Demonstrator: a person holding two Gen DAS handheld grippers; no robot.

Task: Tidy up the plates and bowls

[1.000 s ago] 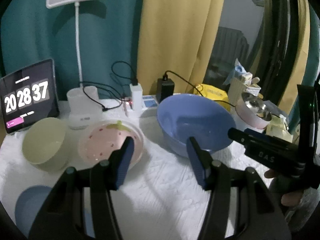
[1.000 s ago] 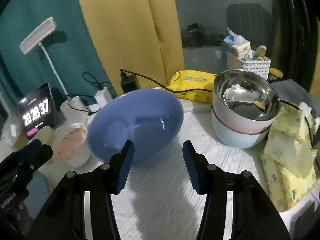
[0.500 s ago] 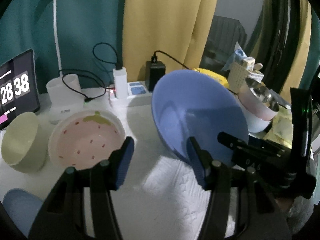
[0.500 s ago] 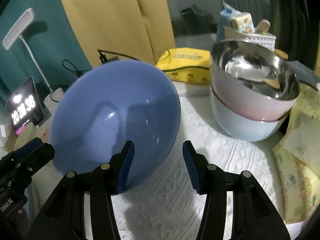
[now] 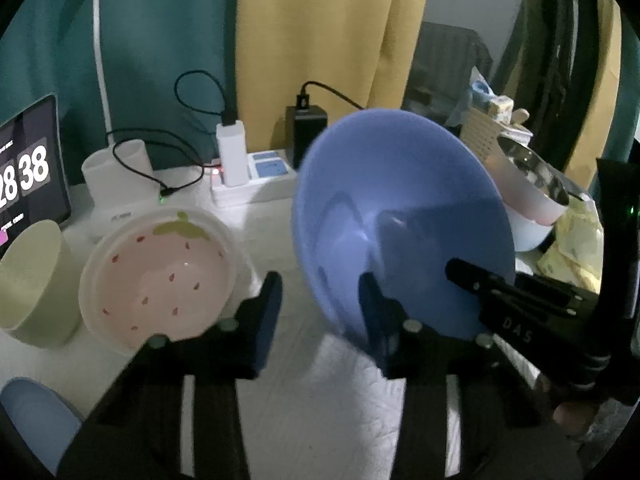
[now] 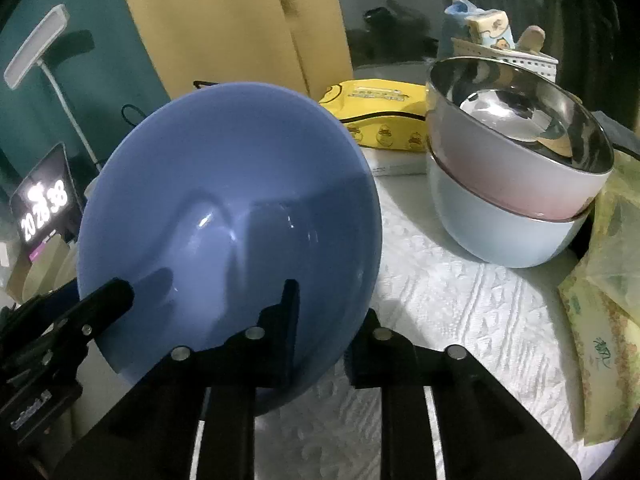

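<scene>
1. Left wrist view, far left: a pale green cup [image 5: 32, 280] stands on the white cloth [image 5: 312, 400] below a tablet clock [image 5: 30, 176], with a pale blue dish [image 5: 36, 416] cut off at the bottom edge.
2. Next comes the pink strawberry bowl [image 5: 160, 276], upright and empty, just beside the cup.
3. The left gripper [image 5: 320, 308] has just been closing; its right finger sits at the blue bowl's near rim, but whether the pads press on anything cannot be told.
4. The big blue bowl [image 5: 400, 224] is tipped steeply, its opening facing the cameras, between the strawberry bowl and the stacked bowls.
5. Right wrist view: the right gripper [image 6: 324, 320] has also just been closing, and is now clamped on the blue bowl's [image 6: 228, 208] lower rim, one finger inside, one outside.
6. Further right, a steel-lined pink bowl [image 6: 516, 160] nests in a pale blue bowl [image 6: 500, 232]; yellow packets [image 6: 600, 320] lie at the edge.
</scene>
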